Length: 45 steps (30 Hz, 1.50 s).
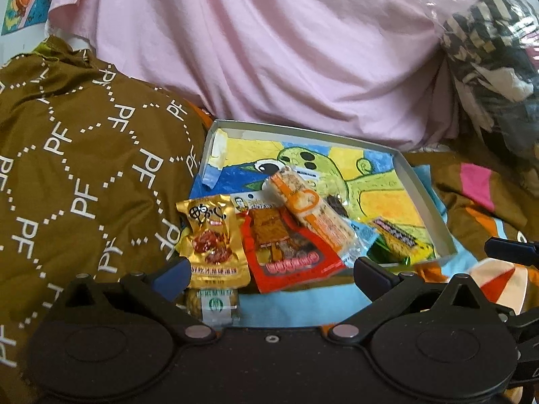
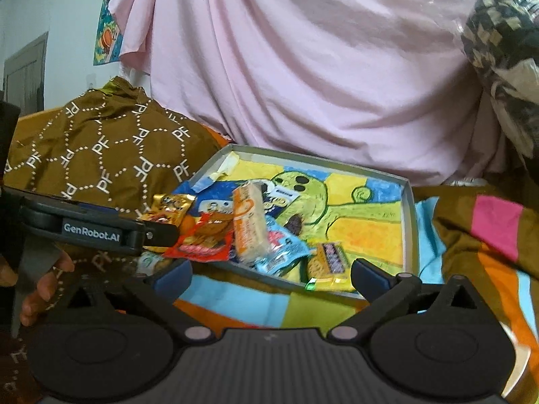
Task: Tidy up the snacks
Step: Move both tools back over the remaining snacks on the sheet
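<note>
A shallow grey box lined with a bright cartoon drawing lies on the bed; it also shows in the right wrist view. Snack packs pile at its near left corner: a gold pack, a red pack, an orange-and-white bar, a blue pack and a yellow pack. A small clear pack lies outside the box beside my left gripper, which is open and empty. My right gripper is open and empty just short of the box's near edge.
A brown cloth printed with PF is heaped left of the box. A pink sheet hangs behind it. A clear bag of dark patterned cloth is at the right. The colourful bedspread lies beneath.
</note>
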Each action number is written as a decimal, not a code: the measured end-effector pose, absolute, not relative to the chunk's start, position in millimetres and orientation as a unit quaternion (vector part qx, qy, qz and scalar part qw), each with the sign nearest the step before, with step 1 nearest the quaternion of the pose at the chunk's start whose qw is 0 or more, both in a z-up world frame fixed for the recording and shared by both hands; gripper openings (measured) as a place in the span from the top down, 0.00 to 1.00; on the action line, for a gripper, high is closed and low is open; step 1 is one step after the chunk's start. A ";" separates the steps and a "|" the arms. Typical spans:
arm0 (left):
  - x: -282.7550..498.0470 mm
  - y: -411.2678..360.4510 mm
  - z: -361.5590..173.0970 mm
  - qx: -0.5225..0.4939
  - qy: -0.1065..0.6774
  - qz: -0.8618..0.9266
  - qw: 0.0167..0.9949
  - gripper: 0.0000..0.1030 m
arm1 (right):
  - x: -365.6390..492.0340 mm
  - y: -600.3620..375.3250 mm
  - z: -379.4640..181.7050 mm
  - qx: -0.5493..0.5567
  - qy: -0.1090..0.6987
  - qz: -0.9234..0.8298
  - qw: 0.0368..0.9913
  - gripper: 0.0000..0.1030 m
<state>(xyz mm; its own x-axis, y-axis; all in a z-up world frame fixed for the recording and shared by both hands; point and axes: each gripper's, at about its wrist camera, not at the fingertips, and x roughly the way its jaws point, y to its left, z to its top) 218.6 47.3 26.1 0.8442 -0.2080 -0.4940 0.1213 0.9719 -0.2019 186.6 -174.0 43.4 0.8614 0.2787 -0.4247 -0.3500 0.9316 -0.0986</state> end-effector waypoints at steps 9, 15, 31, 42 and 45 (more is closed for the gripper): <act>188.0 48.3 25.9 -0.081 0.287 -0.082 0.951 0.01 | 158.8 -177.1 25.5 -0.058 0.235 0.171 0.955 0.00; 171.9 52.6 17.0 -0.086 0.311 -0.075 0.943 0.01 | 147.6 -178.0 1.8 -0.041 0.276 0.174 0.944 0.00; 149.7 56.3 -23.4 -0.082 0.383 -0.080 0.916 0.01 | 135.4 -175.5 -45.3 -0.017 0.363 0.175 0.915 0.00; 157.1 52.1 -38.7 -0.070 0.396 -0.092 0.911 0.01 | 145.5 -185.2 -60.2 -0.010 0.388 0.177 0.905 0.00; 158.5 48.5 -45.2 -0.066 0.399 -0.104 0.909 0.01 | 150.9 -189.7 -59.2 0.000 0.388 0.177 0.905 0.00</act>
